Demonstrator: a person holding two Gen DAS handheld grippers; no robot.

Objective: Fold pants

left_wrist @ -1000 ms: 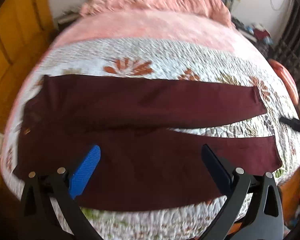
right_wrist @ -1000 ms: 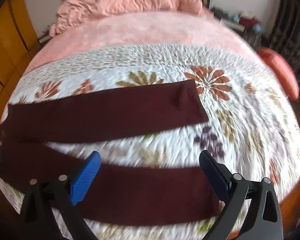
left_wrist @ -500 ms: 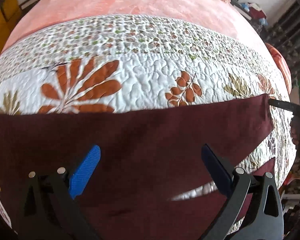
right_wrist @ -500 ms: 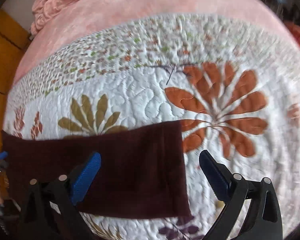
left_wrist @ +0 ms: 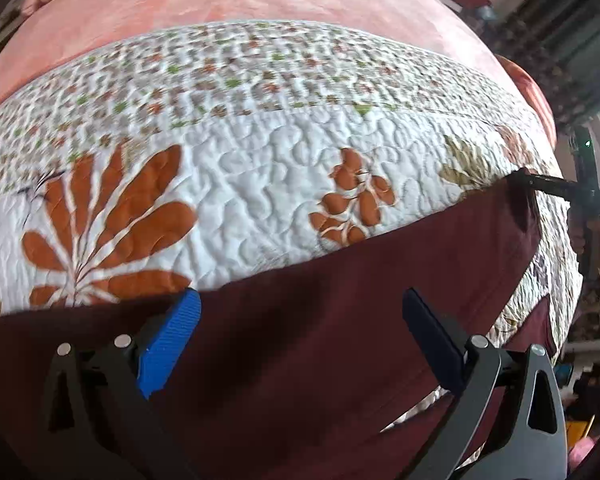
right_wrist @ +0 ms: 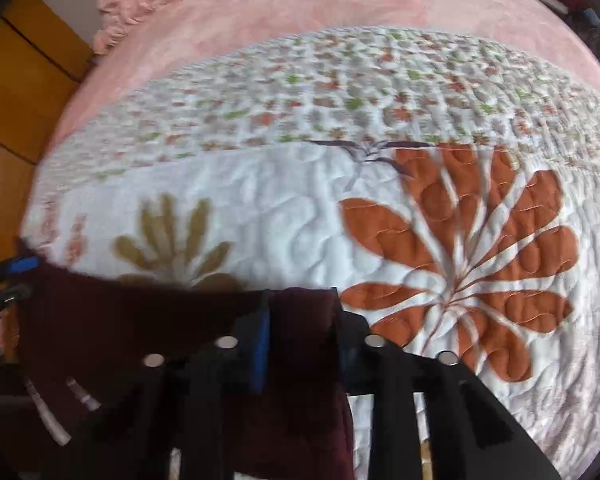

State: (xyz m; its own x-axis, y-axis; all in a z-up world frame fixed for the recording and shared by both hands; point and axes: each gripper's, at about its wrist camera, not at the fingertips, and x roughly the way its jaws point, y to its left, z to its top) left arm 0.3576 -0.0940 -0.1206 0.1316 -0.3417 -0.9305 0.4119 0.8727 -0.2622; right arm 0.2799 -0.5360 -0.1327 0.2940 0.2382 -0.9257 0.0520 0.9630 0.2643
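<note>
With the right gripper [right_wrist: 300, 344] pinching the far hem of the pants [left_wrist: 340, 340], which lie flat on the quilt [left_wrist: 240, 184], and the left gripper [left_wrist: 300, 340] spread above the fabric, a one-sided lift could skew the fold.

The pants [left_wrist: 340, 320] run off the left wrist view's near and left edges, so the waist stays unseen. In the right wrist view the right claw [right_wrist: 300, 344] is smeared with blur, its fingers half buried in bunched cloth.
</note>
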